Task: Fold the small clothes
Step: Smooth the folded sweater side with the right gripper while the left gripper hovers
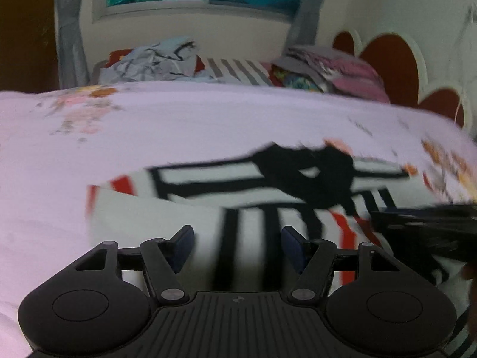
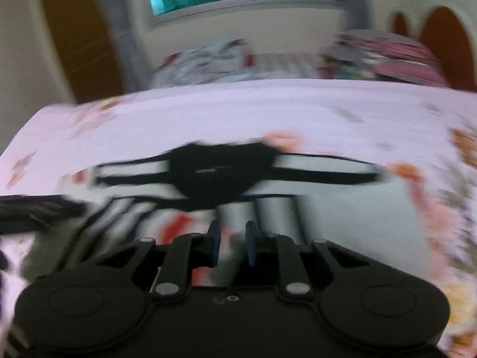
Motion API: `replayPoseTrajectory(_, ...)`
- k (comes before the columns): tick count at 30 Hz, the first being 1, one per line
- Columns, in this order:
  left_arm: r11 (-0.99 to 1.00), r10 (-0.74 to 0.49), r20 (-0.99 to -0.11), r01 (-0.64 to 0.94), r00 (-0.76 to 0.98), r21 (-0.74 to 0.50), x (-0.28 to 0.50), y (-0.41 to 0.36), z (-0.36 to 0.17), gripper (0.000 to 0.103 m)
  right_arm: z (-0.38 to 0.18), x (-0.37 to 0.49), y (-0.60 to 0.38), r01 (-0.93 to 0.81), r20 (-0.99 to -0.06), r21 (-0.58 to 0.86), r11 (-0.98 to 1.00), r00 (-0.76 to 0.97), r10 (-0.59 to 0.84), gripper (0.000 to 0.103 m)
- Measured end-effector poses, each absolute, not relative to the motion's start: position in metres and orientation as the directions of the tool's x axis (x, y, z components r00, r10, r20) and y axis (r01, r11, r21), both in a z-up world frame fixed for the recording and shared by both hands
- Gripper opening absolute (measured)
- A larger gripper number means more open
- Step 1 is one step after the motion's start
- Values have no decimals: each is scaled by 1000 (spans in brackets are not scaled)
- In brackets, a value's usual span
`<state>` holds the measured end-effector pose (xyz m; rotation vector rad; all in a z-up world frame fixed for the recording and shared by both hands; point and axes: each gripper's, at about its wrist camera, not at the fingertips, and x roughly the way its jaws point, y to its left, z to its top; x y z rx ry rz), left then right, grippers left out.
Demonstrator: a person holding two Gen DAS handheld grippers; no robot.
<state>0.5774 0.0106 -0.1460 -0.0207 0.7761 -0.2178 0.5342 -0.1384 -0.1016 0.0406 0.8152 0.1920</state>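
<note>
Striped garment (image 1: 208,205) spread before me on the floral bedsheet (image 1: 179,125).
It lies crosswise; my left gripper (image 1: 237,240) gapes empty, my right gripper (image 2: 232,240) nearly clenched, grasp unclear.

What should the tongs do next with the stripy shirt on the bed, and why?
Probably lower the left tongs onto the near part of the striped shirt and pinch it. They stand open just above the cloth, holding nothing, and the shirt lies spread on the pink bedsheet, not yet folded.

Bed (image 1: 208,125) in pale floral sheet, striped garment (image 1: 208,191) spread, clothes heap (image 1: 238,68) behind
</note>
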Motion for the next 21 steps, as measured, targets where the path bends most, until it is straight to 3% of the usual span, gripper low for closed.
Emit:
replayPoseTrajectory(3, 983, -134, -736, 183, 664, -13, 580, -7, -164, 65, -120, 550, -112, -169, -796, 48, 985, 590, 140, 13)
replayPoseTrajectory(6, 983, -137, -726, 180, 674, -19, 577, 6, -168, 70, -127, 546, -107, -210, -788, -33, 977, 607, 104, 9)
replayPoseTrajectory(9, 988, -106, -714, 152, 692, 1, 570, 29, -166, 70, -121, 542, -129, -123, -772, -137, 983, 635, -28, 7)
replayPoseTrajectory(13, 987, -108, -712, 159, 693, 6, 572, 34, -162, 70, -117, 539, -160, -94, -791, -65, 993, 612, 6, 6)
replayPoseTrajectory(16, 986, -130, -664, 168, 737, -6, 579, 23, -149, 70, -106, 542, -150, -89, -764, -11, 996, 643, 49, 22)
replayPoseTrajectory(21, 987, -85, -694, 156, 714, 40, 606, 15, -153, 70, -114, 555, -127, -123, -767, 51, 991, 631, 118, 19)
